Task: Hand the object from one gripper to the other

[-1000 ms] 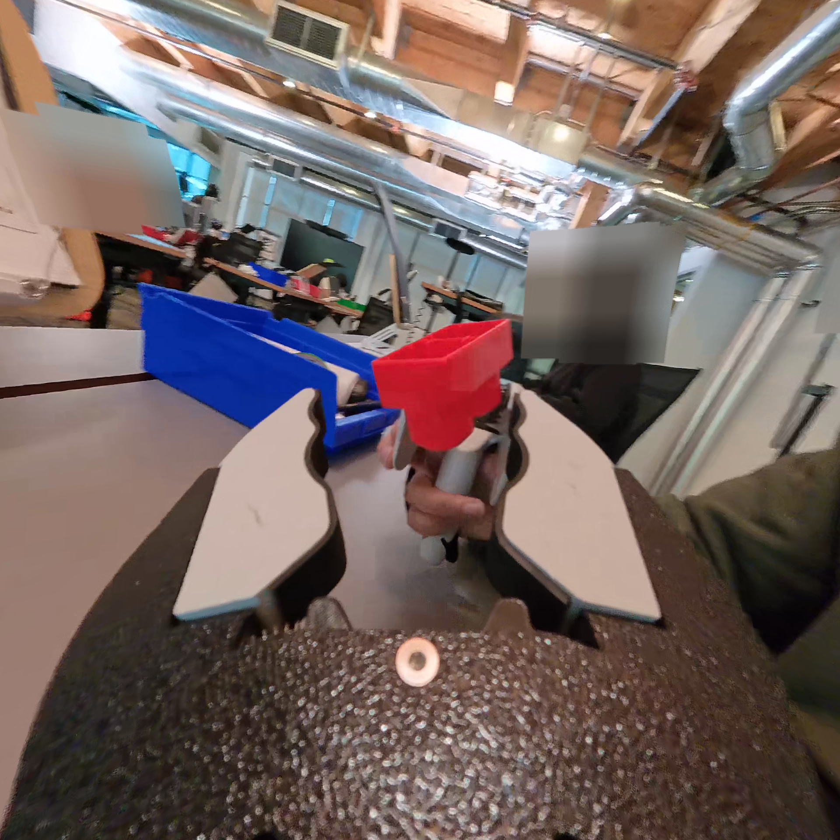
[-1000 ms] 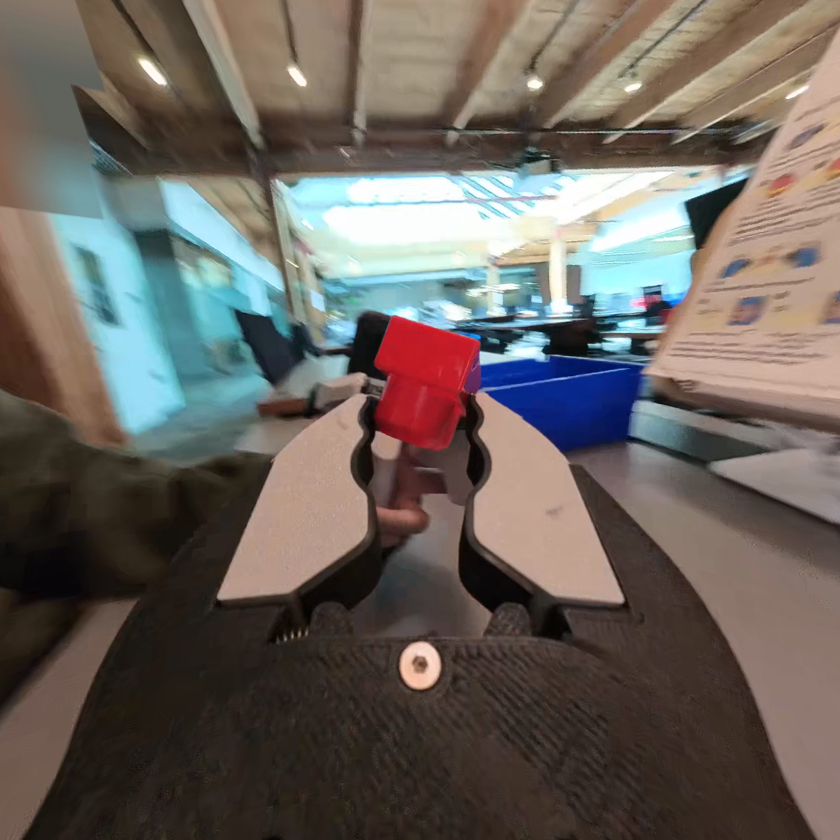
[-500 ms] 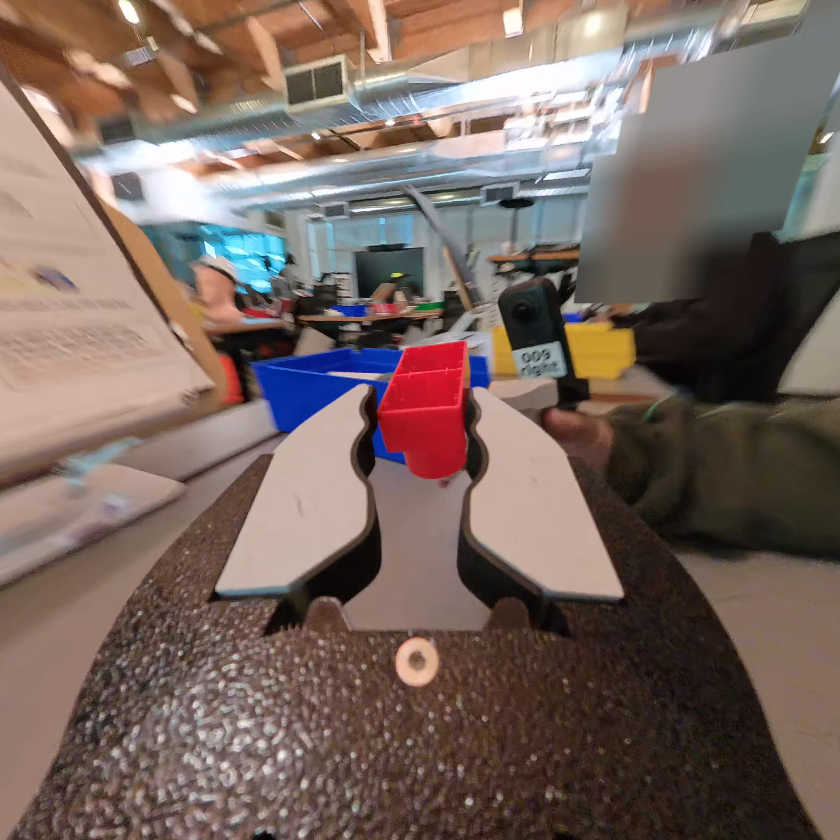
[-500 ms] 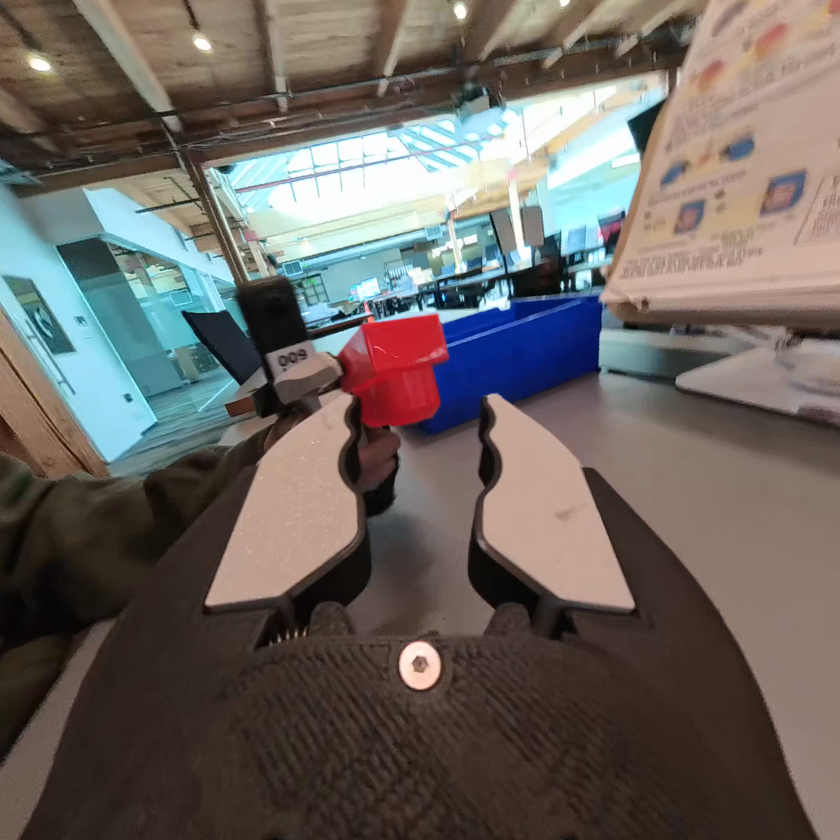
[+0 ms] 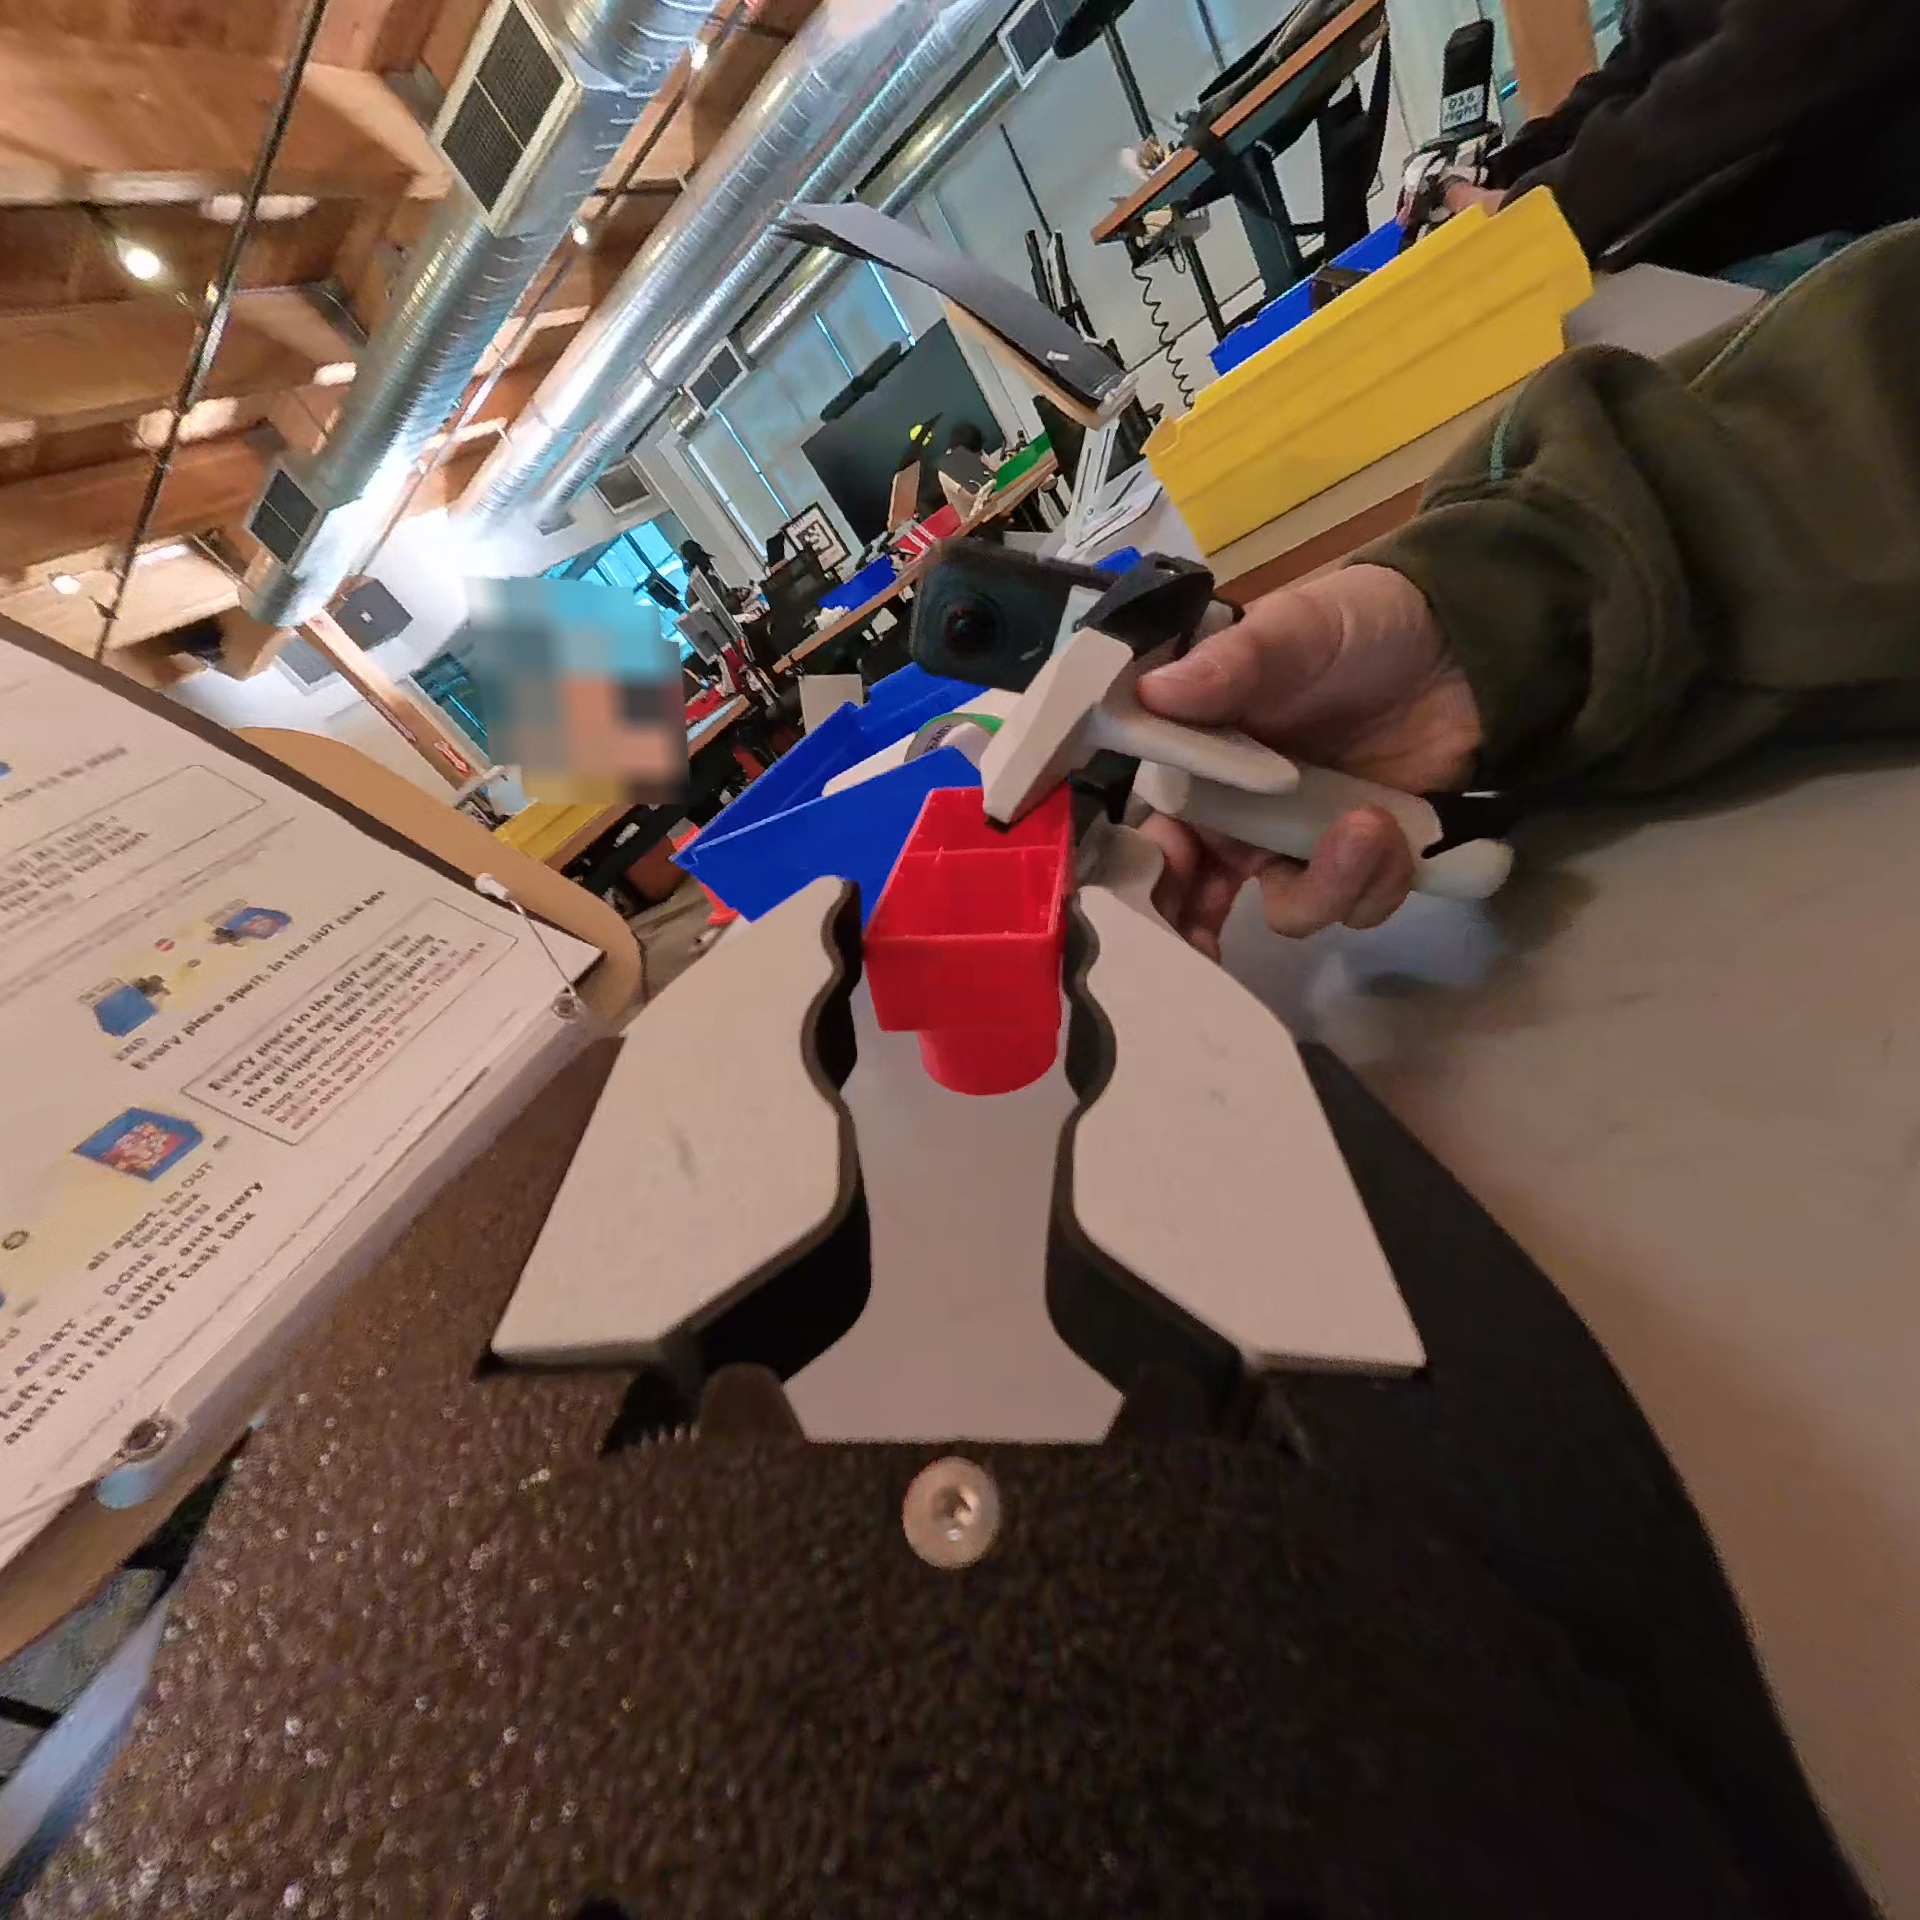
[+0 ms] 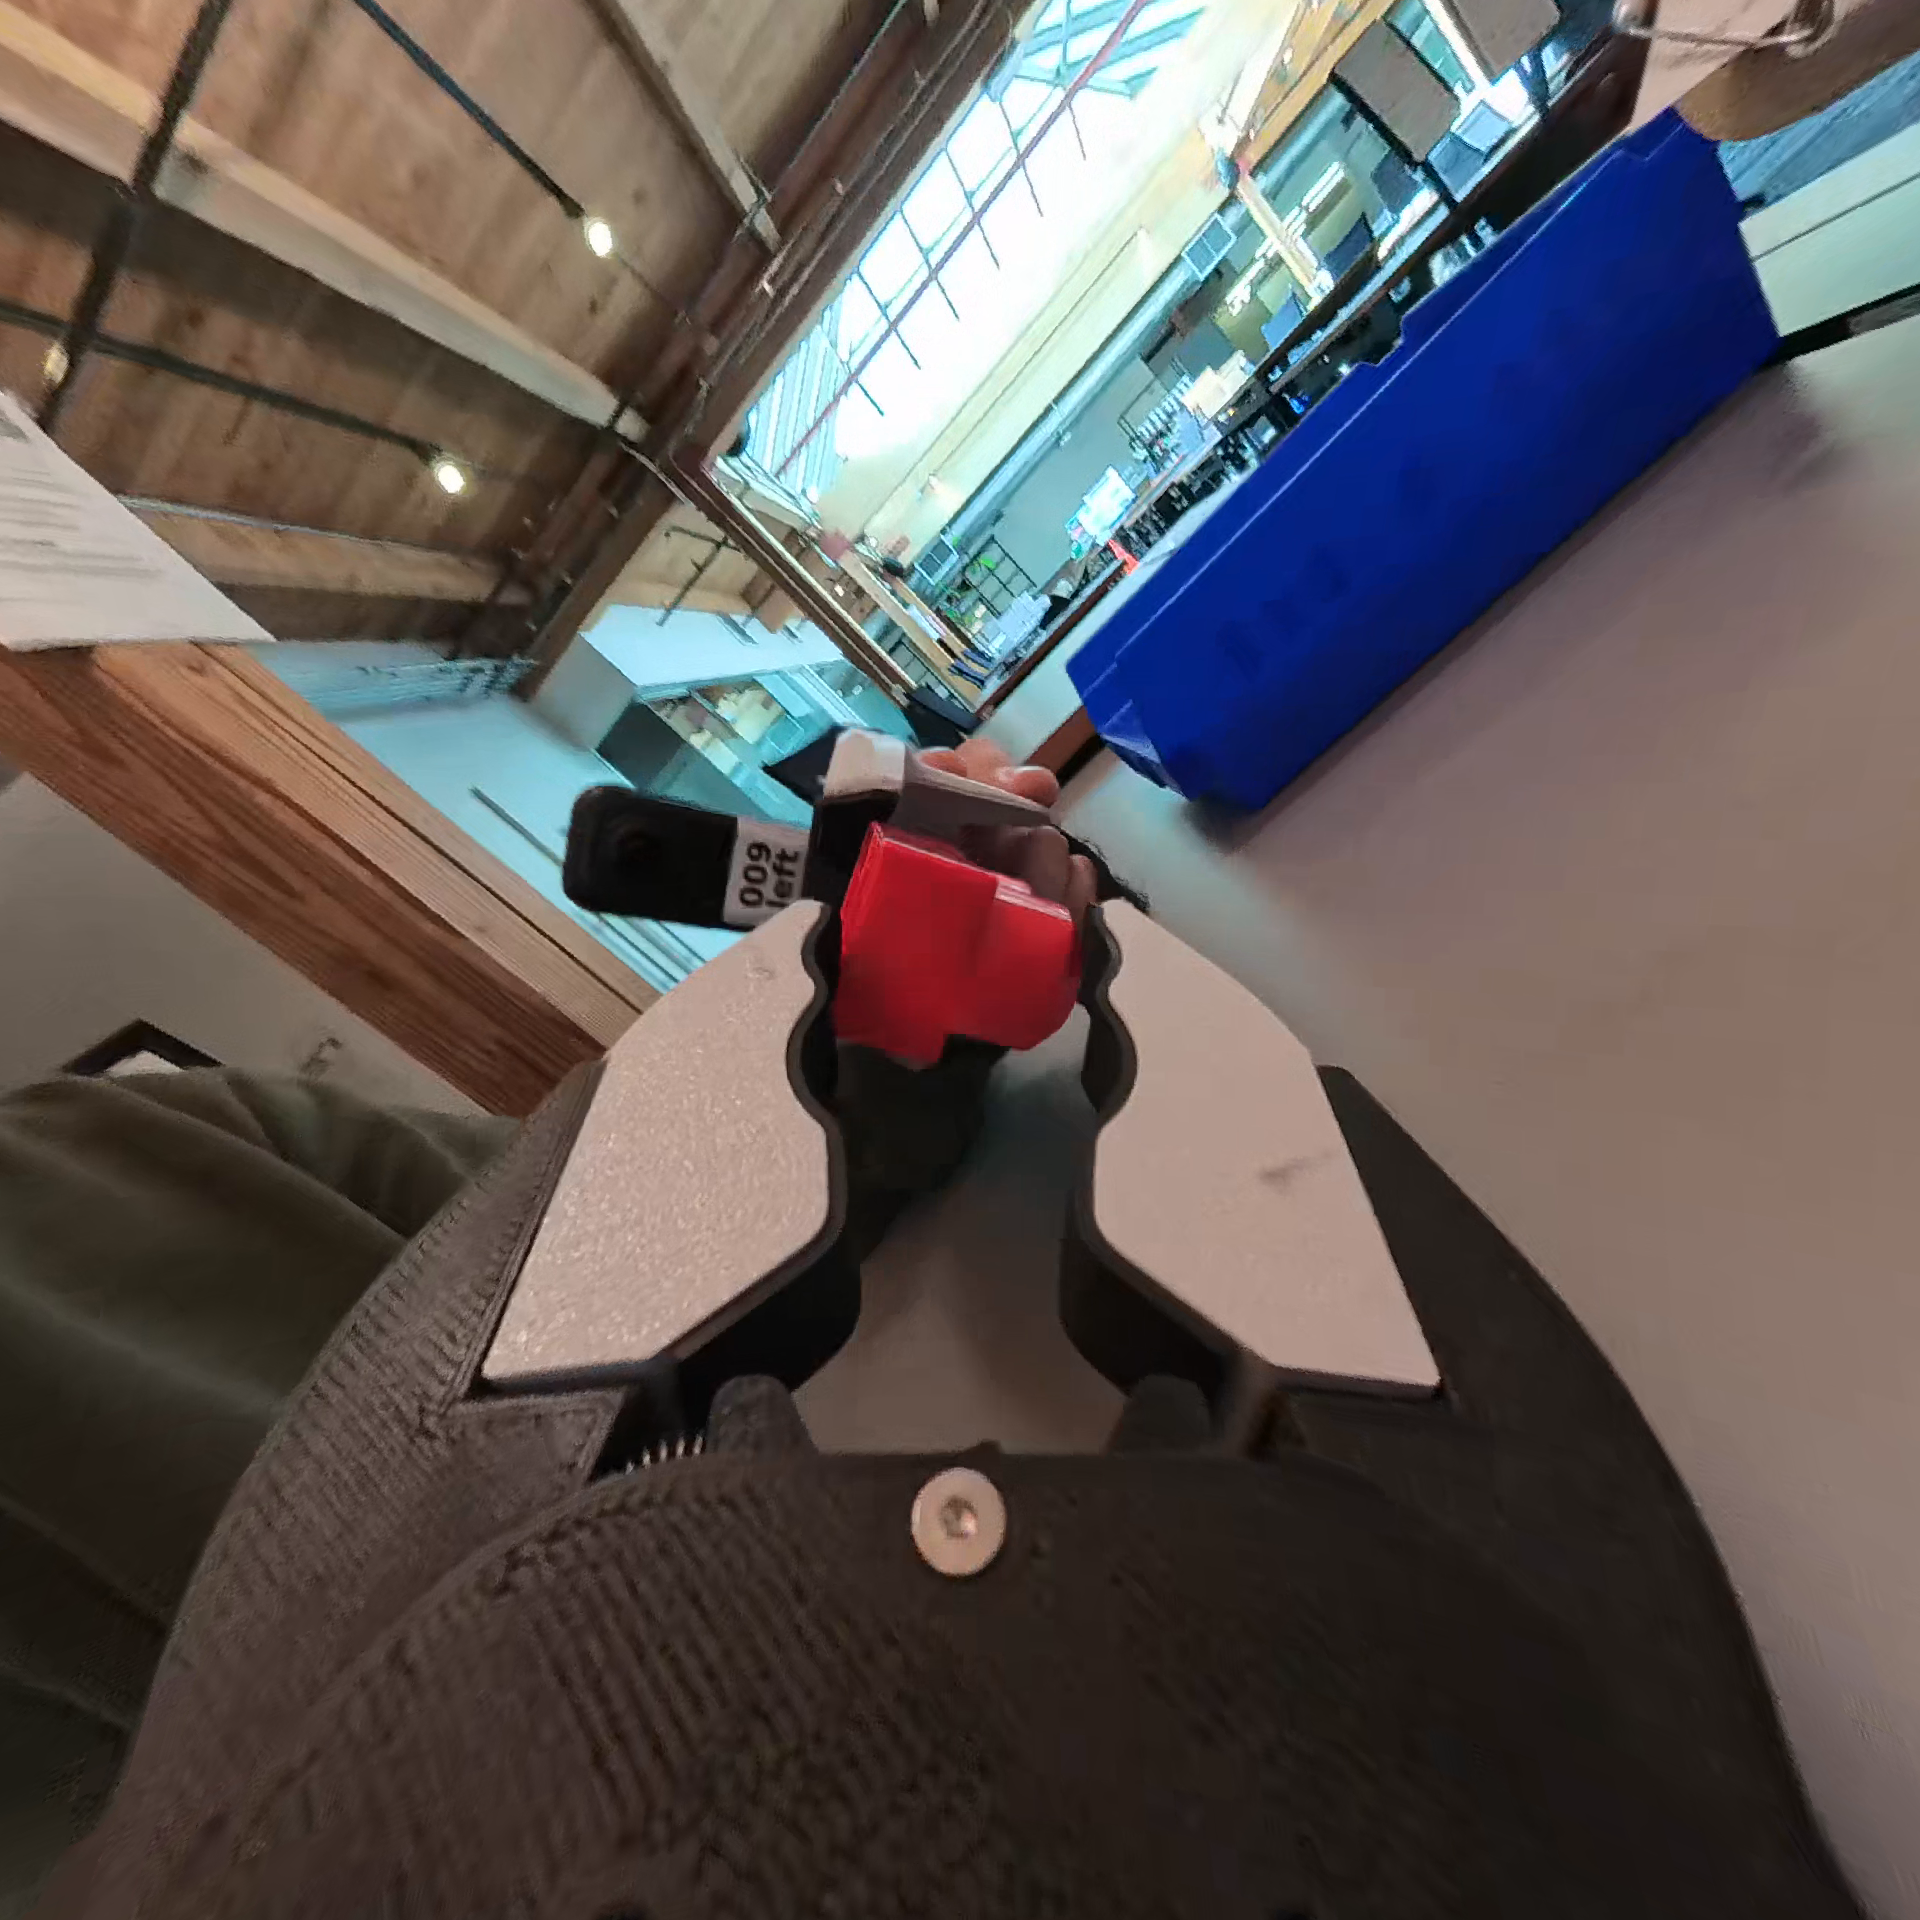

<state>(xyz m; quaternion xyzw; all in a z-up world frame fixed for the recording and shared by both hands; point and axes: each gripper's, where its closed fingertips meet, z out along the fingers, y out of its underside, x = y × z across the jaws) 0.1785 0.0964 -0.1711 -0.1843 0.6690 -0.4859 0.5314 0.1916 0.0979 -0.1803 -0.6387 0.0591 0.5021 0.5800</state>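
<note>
A red plastic piece (image 5: 966, 966), a square open cup on a round stub, sits between the fingertips of my left gripper (image 5: 961, 935), which is shut on it. In the left wrist view, the right gripper's white finger (image 5: 1029, 743) rests on the piece's far top edge, held by a hand in an olive sleeve. In the right wrist view, the red piece (image 6: 935, 956) fills the gap between the tips of my right gripper (image 6: 956, 961), which is closed on it. The left gripper's finger (image 6: 956, 800) shows just beyond it. The piece is held above the table.
A blue bin (image 5: 821, 800) stands on the grey table (image 5: 1662, 1143) behind the grippers and also shows in the right wrist view (image 6: 1455, 520). A yellow bin (image 5: 1371, 384) is farther back right. An instruction board (image 5: 208, 1039) leans at the left.
One second ago the right gripper held the piece and the left was open. Half a second ago the left held it and the right was open. Now the right has closed on it again; both views have tilted.
</note>
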